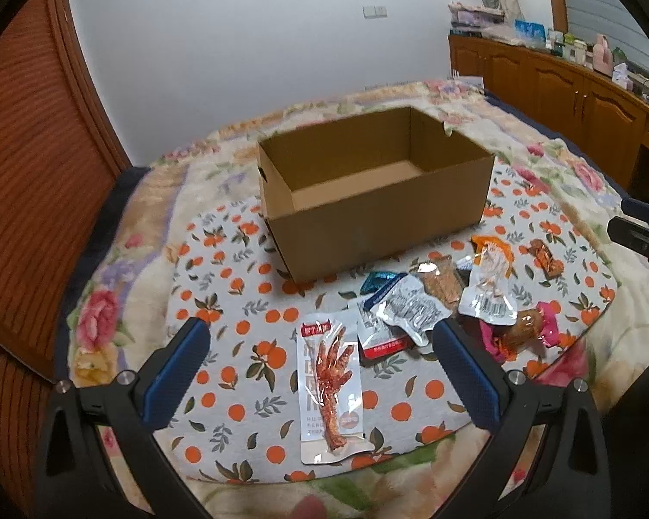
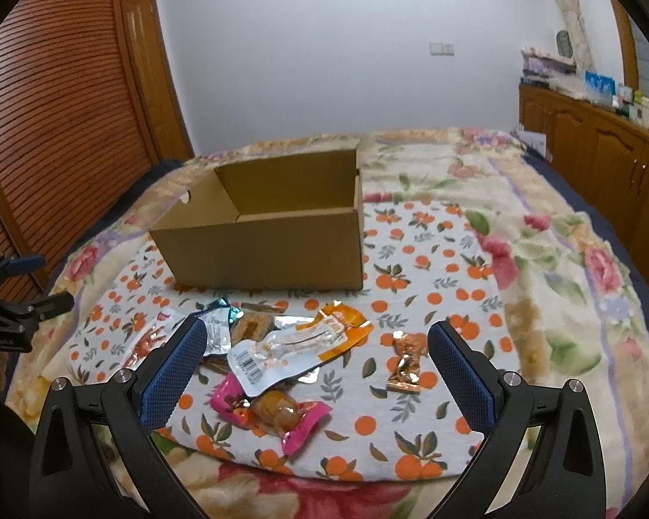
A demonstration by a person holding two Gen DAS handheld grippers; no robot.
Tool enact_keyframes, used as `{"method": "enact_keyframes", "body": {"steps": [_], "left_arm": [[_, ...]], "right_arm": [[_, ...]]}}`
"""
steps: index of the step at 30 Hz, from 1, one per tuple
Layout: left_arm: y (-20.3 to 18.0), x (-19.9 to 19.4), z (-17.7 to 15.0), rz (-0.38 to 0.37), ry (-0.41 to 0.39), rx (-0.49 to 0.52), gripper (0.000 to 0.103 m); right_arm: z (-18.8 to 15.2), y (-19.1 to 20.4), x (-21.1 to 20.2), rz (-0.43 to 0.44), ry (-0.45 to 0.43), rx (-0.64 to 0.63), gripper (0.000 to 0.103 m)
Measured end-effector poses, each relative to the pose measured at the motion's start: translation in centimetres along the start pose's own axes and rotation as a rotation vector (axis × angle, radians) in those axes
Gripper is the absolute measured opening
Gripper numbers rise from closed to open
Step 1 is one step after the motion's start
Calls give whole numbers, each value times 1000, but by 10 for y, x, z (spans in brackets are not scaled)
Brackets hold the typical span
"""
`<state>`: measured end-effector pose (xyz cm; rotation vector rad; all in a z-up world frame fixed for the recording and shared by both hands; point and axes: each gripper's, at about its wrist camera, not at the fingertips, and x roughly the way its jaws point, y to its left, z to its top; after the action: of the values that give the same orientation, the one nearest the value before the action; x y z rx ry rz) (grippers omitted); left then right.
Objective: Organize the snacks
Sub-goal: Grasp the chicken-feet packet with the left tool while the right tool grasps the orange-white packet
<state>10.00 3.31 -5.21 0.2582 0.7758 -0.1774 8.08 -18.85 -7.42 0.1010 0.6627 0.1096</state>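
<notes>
Packets (image 2: 255, 337) overlap beside the box (image 2: 264, 251), hiding lower wrappers' labels.

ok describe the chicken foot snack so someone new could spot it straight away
Start at the open brown cardboard box on the orange-print cloth. In the left wrist view, the long clear packet with a red chicken foot inside lies flat in front of the box. It sits apart, left of the snack pile, the only long narrow packet.

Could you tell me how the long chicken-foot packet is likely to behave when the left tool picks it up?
The chicken-foot packet lies flat and thin, so it probably looks light. Its glossy film may be slippery between the left tool pads. Its clear margins could flop, while the foot inside likely keeps the middle fairly stiff.
</notes>
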Motion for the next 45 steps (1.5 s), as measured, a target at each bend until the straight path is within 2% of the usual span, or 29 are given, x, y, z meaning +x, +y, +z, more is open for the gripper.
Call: {"method": "enact_keyframes", "body": {"steps": [10, 13, 15, 19, 23, 34, 38, 40, 41, 45], "left_arm": [[26, 62, -5, -116, 169, -113, 102], [31, 84, -11, -144, 238, -136, 98], [31, 98, -16, -156, 286, -140, 95], [26, 122, -24, -194, 372, -141, 95], [19, 142, -34, -186, 451, -126, 95], [12, 175, -49, -178, 551, -94, 95], [7, 176, -52, -176, 534, -57, 93], [8, 173, -51, -184, 511, -48, 82], [10, 171, -50, -184, 498, -50, 68], [13, 173, -47, -220, 498, -89, 65]], "right_arm": [[-1, 5, 57, 15, 98, -21, 103], [-5, 6, 73, 19, 135, -26, 103], [-9, 6, 82, 17, 160, -36, 101], [-14, 6, 95, 31, 201, -35, 100], [-16, 5, 104, 45, 216, -26, 100], [-19, -6, 131, 134, 296, 105, 100], [-18, -8, 137, 141, 300, 125, 100], [-17, -8, 140, 143, 299, 123, 100], [-17, -8, 142, 144, 301, 122, 100], [-22, -10, 148, 144, 326, 127, 100]]}}
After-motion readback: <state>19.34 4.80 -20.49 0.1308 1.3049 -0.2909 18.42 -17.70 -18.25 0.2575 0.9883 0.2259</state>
